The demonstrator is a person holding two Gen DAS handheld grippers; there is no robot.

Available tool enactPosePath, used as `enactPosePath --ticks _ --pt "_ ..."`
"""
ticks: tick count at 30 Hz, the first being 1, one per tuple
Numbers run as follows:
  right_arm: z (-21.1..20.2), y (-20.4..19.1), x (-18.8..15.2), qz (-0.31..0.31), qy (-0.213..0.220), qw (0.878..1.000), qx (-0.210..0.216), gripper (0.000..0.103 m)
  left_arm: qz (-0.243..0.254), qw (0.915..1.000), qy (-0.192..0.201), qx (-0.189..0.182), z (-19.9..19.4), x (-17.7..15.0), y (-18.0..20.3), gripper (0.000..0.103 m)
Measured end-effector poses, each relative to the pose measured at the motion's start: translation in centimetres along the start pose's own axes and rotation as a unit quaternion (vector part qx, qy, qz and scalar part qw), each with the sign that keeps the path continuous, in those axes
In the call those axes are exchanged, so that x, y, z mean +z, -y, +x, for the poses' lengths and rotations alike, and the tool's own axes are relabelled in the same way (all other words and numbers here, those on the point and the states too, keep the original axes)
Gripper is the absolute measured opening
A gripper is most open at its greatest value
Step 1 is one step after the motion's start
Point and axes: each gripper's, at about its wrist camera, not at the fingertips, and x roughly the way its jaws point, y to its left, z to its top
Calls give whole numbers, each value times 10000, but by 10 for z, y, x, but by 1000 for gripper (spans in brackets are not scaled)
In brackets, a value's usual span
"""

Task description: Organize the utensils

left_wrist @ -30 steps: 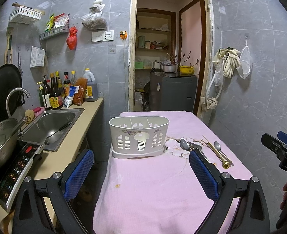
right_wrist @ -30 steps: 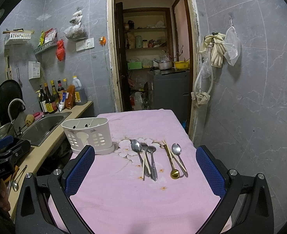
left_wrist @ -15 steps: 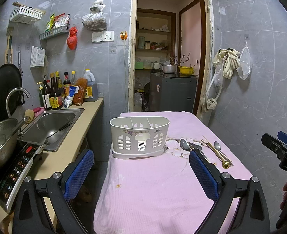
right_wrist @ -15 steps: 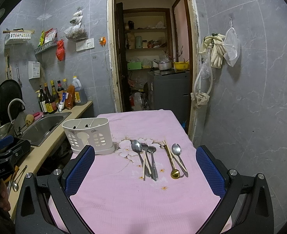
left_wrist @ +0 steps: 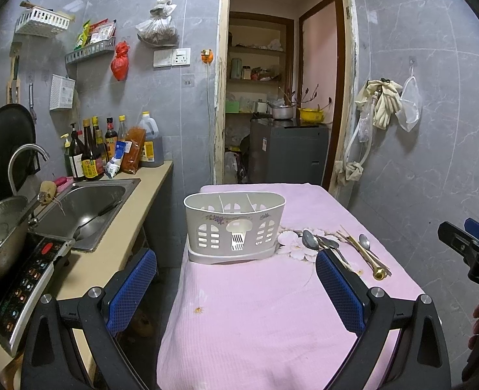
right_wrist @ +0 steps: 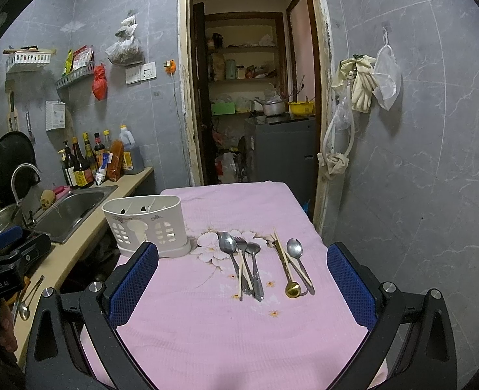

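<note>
Bench under pink cloth fills lower centre of both views. White caddy stands left of centre in your right view, looks empty, slots not fully visible. Utensils lie centre frame, handles running toward you, dead ahead of your right hand-held gripper: spread wide, holding nothing. Left hand-held gripper: likewise wide, empty, facing the caddy. Judgement: right hand is nearer.
</note>
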Motion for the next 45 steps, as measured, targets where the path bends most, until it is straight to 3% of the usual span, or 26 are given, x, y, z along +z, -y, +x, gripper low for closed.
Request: enactPosePath --ticks 8,13,24,36,45 --pt "2 -4 2 32 -5 9999 -157 102 46 10000 -2 -81 18 6 -3 99" --pt "-3 5 11 -84 156 9990 -398 102 111 9995 233 -208 26 14 7 99" --pt "6 44 45 -130 581 9960 -674 102 360 9959 738 -389 61 40 59 99" --pt "112 116 86 -495 615 9967 -200 102 443 9968 655 81 138 59 129 99" --pt "206 152 67 -360 67 9991 216 102 358 9984 273 343 198 42 168 99"
